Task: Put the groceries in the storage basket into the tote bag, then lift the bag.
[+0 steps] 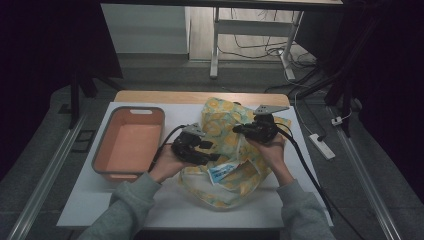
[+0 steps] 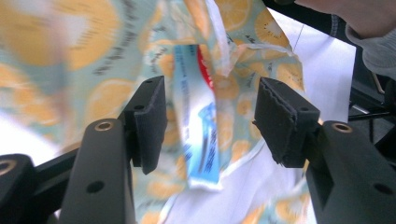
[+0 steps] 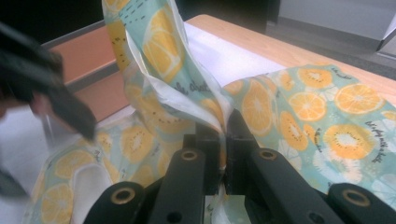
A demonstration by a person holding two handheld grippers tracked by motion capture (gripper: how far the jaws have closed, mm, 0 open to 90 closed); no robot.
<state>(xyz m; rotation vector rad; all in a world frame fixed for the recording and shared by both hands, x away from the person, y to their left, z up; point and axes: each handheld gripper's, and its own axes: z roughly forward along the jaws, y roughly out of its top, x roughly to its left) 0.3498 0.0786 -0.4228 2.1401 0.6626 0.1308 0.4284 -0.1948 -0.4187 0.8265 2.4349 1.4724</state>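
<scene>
Left to right in the high view. One orange tub (image 1: 129,142) with a grey rim stands on the left part of the white desk (image 1: 87,200); nothing can be seen inside it. Just beside it, the left gripper (image 1: 212,152) hovers at the mouth of one fruit-printed fabric bag (image 1: 225,127), which lies crumpled at the desk's centre. In the left gripper view its fingers (image 2: 152,121) stand spread, and one blue-and-white packet (image 2: 201,135) hangs between them, apparently untouched by either pad; the packet rests half inside the bag's opening (image 1: 222,172). The right gripper (image 1: 240,129) sits on the bag's upper edge, and in the right gripper view its fingers (image 3: 205,140) are pressed together, pinching a fold of the bag's cloth and lifting it so that the mouth is held open.

Step in hand, as judged: the packet is either being loaded into the bag or drawn out of it, with one gripper keeping the bag open while the other works at the packet; the pictures do not settle which direction.

Next move, as judged: the spread fingers need either to close squarely on the packet's flat sides or to back clear of the mouth, while the pinch on the cloth is kept firm.

Count: one tub, one bag, one packet, two grippers.
</scene>
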